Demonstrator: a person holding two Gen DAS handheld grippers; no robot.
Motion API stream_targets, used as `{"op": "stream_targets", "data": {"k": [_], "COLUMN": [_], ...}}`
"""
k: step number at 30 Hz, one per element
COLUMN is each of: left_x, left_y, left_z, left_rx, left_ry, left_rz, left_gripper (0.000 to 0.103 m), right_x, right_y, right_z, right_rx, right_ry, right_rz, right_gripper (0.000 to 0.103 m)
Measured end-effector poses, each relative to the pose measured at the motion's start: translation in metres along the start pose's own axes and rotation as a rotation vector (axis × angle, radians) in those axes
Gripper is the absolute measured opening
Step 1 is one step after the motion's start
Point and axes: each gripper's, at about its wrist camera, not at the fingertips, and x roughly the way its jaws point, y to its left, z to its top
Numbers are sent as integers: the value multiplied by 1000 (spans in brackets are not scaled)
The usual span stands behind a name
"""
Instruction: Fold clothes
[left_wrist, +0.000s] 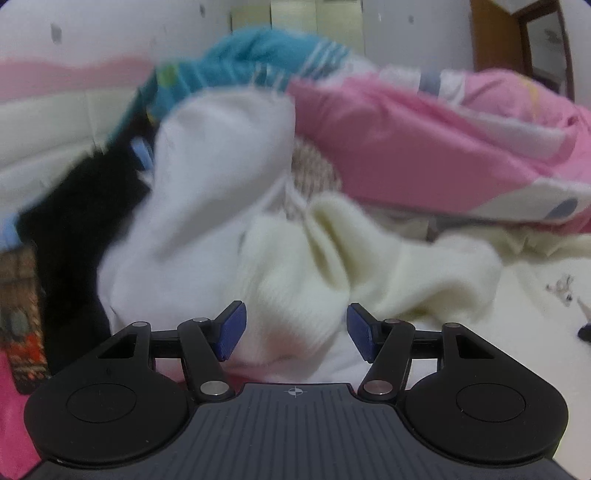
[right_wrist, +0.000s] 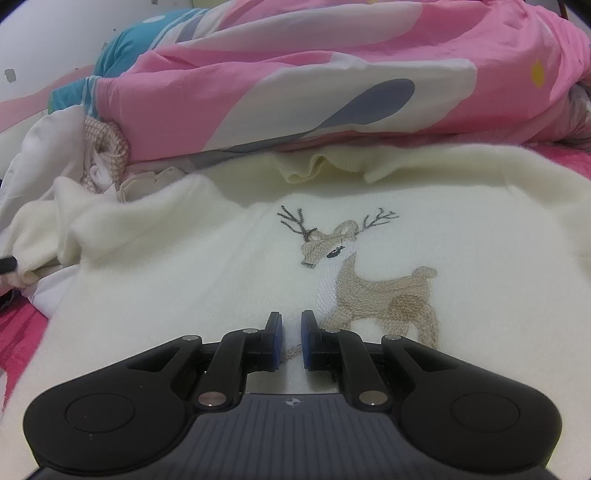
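Left claw (left_wrist: 295, 330) stood wide open, its two blue pads (left_wrist: 232, 330) well apart and gripping nothing, with bunched cloth lying between and just beyond them. Straight ahead at twelve o'clock in the left wrist view lay a rumpled fold of the one cream fleece sweater (left_wrist: 354, 266), and at eleven o'clock a single white garment (left_wrist: 207, 184) rose in a soft heap, blurred by motion. One black garment (left_wrist: 81, 221) lay at nine o'clock beside it. At one o'clock a pink quilt with white and grey patches (left_wrist: 406, 147) was piled up, and at twelve o'clock, farther back, one turquoise striped cloth (left_wrist: 258, 62) topped the heap.

Right claw (right_wrist: 291, 332) was nearly closed, only a narrow gap left between its two pads; whether it pinched the fabric I could not tell. It rested low over the cream fleece sweater (right_wrist: 184, 280), which was spread flat on the bed and filled most of the right wrist view. One embroidered tan deer with grey antlers (right_wrist: 369, 280) sat on the sweater at one o'clock, its forelegs just beside the right-hand pad. The sweater's ribbed collar (right_wrist: 332, 166) lay at twelve o'clock, touching the pink quilt (right_wrist: 258, 92) behind it. At nine o'clock a strip of bright pink bedsheet (right_wrist: 18, 332) showed beside the sweater's edge.
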Motion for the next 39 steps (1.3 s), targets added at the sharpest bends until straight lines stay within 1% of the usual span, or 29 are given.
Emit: {"op": "stream_targets", "data": {"k": [2,5,6,8,11,14,16,18,20,23,25,27,28,30,32,35,37,39], "left_x": [-10,-6,1,18,51,82,104,118,128,132,133,135,134,134,136,136,137,137], "left_y": [-9,-47,-59,-84,-120,-148,-165,-178,-186,-188,-187,-185,-185,-185,-186,-186,-186,-186], "left_z": [3,9,10,12,16,12,9,-2,-11,-17,-17,-18,-19,-19,-19,-18,-18,-17], "left_rx": [-2,27,50,101,161,209,240,290,332,347,345,338,337,337,339,336,334,333], "left_ry": [-38,-8,1,15,54,69,76,78,102,115,115,119,119,120,121,121,122,121], "left_rz": [-23,-179,-221,-279,-352,-350,-343,-308,-279,-274,-276,-279,-280,-280,-280,-284,-287,-289], "left_gripper": [61,61,61,61,61,61,61,61,61,62,63,64,64,65,65,65,65,65], "right_x": [0,0,0,-1,0,16,37,60,82,111,118,120,123,136,149,147,131,109], "right_y": [0,3,6,8,-1,-20,-32,-44,-56,-69,-76,-91,-100,-115,-127,-136,-133,-122], "right_z": [0,5,10,21,43,63,73,84,94,114,132,148,153,156,153,152,151,146], "right_rx": [-1,-9,-19,-36,-22,-12,-17,-24,-31,-26,-5,95,154,253,314,393,400,343], "right_ry": [0,20,36,32,-22,-30,-17,-3,11,6,-60,-135,-150,-139,-128,-117,-126,-148], "right_rz": [-2,-14,-20,-26,-64,-124,-147,-168,-188,-200,-178,-100,-71,-49,-33,2,12,13], "right_gripper": [11,11,12,12,12,12,12,12,11,10,10,10,10,9,8,9,11,11]}}
